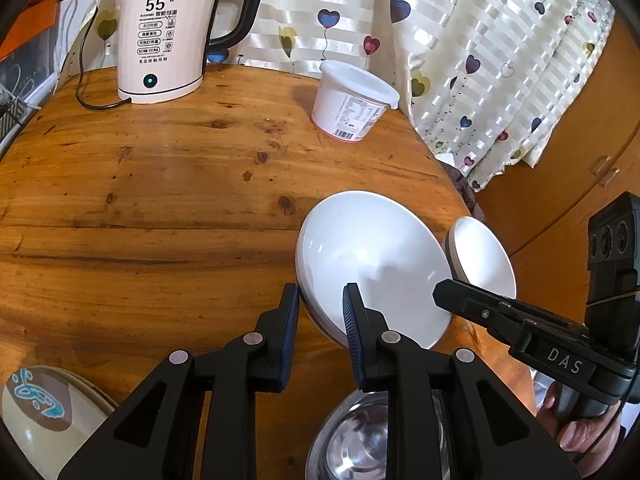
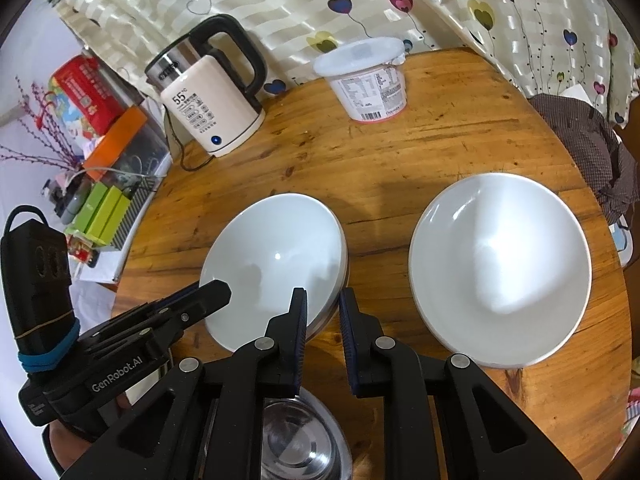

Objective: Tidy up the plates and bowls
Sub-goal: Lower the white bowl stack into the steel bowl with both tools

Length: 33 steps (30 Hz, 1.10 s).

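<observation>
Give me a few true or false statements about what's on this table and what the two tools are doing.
1. The kettle displays 55 degrees. True.
2. The tub is missing its lid. False: its white lid is on.
3. The left tool and the right tool grip opposite sides of one white bowl. True.
4. The two white bowls are stacked. False: the second bowl sits beside it, apart, on the table.
</observation>
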Available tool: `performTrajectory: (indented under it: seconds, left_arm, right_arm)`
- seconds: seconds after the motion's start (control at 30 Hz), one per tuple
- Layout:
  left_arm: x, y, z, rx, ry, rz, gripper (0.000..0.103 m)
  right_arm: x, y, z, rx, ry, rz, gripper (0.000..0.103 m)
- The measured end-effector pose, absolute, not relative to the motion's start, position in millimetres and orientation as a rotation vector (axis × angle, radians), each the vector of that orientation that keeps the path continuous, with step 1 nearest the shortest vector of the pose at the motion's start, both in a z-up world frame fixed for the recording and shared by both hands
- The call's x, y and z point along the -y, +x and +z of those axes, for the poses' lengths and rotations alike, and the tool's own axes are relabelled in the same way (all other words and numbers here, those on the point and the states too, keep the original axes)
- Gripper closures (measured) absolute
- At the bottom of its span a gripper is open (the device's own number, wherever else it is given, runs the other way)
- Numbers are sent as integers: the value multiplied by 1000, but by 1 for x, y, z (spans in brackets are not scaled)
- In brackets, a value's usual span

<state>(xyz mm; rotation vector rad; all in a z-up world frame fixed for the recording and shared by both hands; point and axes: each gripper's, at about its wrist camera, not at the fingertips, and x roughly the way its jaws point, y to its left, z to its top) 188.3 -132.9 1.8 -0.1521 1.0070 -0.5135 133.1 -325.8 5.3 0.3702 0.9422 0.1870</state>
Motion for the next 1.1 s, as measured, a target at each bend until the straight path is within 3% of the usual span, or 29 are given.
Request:
performTrajectory:
  seconds: [0.67,1.1]
  left_arm:
    - [123,138,40,-948,-127,-511,79]
    - [119,102,34,-969,-116,-514,79]
  right_arm:
    - [311,82,41,-897,346,197,87]
    - [306,43,35,-917,349,199,87]
